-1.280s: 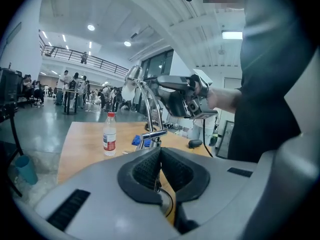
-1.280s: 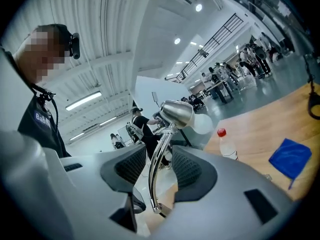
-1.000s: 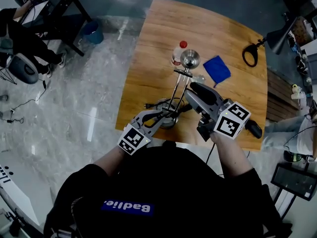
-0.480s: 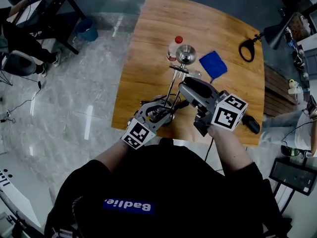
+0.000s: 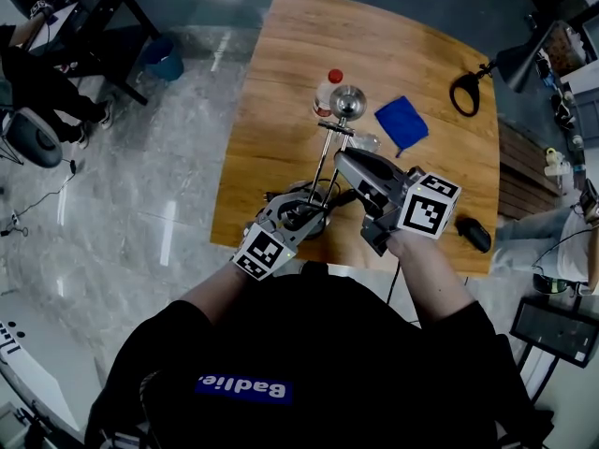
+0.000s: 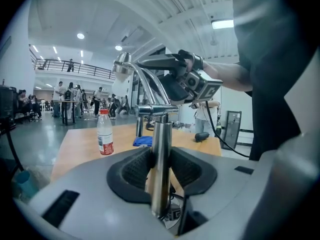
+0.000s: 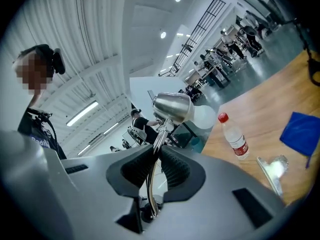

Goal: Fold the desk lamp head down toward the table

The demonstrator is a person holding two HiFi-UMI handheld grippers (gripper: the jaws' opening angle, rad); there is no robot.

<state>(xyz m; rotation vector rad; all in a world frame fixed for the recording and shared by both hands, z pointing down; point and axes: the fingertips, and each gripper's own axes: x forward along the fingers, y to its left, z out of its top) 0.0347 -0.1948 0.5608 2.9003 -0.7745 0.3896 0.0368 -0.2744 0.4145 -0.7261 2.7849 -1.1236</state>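
i'm working at the wooden table (image 5: 281,82), with the desk lamp (image 5: 329,152) standing upright at the frame's centre. my left gripper (image 6: 161,170) is clamping its post (image 6: 161,139) and my right gripper (image 7: 156,170) is pinching the thin arm rod (image 7: 161,134). both sets of jaws have just been closing onto them. i'm worrying that the whole lamp may be tipping toward the plastic bottle (image 5: 328,90) if i'm pushing too hard, or that the slick rod may be slipping through my pads. the table is looking smooth and grained, the bell-shaped lamp head (image 7: 172,108) glossy, the round post brushed steel, the pads ribbed rubber.
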